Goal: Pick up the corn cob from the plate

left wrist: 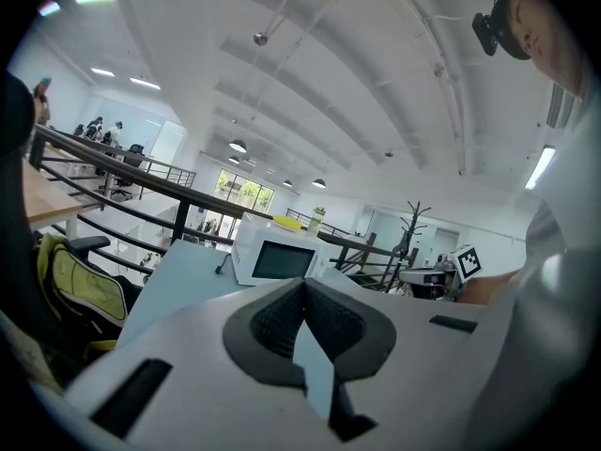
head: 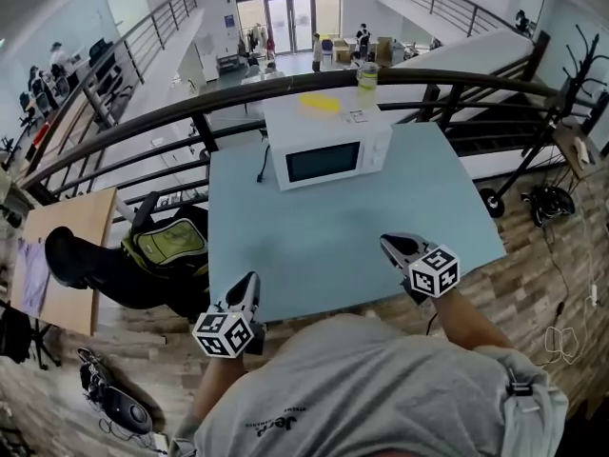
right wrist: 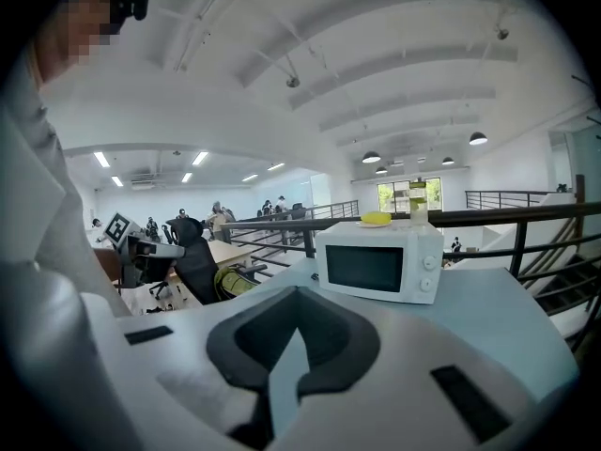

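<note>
A white microwave (head: 326, 147) stands at the far side of the pale blue table (head: 333, 246), door closed. On its top lies a flat yellow thing (head: 321, 103), too small to tell cob from plate; the same yellow thing (right wrist: 376, 219) shows in the right gripper view and the yellow thing (left wrist: 286, 222) in the left gripper view. My left gripper (head: 249, 286) hovers at the table's near edge, jaws together and empty. My right gripper (head: 390, 245) is over the near right part of the table, also shut on nothing. Both point toward the microwave (right wrist: 378, 262), well short of it.
A clear jar (head: 367, 74) with a green lid stands behind the microwave by the dark railing (head: 190, 112). A black chair with a yellow-green backpack (head: 169, 244) is left of the table, beside a wooden desk (head: 71, 222). A coat rack (head: 571, 84) stands right.
</note>
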### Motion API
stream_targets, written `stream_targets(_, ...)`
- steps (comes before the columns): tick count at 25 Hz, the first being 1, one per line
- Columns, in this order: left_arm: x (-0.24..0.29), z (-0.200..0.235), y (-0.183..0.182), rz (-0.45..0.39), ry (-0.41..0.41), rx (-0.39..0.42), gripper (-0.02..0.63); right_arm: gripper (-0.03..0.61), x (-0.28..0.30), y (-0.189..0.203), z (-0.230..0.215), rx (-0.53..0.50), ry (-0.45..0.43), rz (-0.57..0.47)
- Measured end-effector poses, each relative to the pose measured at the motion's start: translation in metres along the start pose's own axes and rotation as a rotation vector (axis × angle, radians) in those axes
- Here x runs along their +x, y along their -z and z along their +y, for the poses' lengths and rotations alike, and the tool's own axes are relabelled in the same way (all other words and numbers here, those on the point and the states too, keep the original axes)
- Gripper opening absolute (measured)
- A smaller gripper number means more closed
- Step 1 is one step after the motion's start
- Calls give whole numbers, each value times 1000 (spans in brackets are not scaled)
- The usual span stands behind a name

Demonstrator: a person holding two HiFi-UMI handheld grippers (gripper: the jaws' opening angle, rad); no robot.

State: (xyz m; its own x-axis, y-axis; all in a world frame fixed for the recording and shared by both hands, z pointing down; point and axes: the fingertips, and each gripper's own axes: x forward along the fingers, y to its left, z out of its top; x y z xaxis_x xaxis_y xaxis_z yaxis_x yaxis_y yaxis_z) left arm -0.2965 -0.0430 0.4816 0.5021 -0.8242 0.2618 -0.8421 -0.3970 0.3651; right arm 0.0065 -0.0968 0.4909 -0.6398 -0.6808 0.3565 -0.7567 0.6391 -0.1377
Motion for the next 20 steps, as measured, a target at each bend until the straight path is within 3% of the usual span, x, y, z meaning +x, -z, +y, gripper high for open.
stream_targets(6, 34, -3, -12, -22, -120, 20, 8, 15, 36, -12, -59, 18, -103, -25)
stream_targets(9, 66, -13, -23, -46, -174, -11, 8, 15, 53, -25, -99, 14, -157, -29)
stream_targets(16, 155, -51, -40, -39, -222, -63, 8, 15, 76, -40, -189, 14, -250, -24)
stream_targets(20, 188, -63, -46, 1, -234, -30, 8, 15, 89, -34, -220, 41, -270, -15)
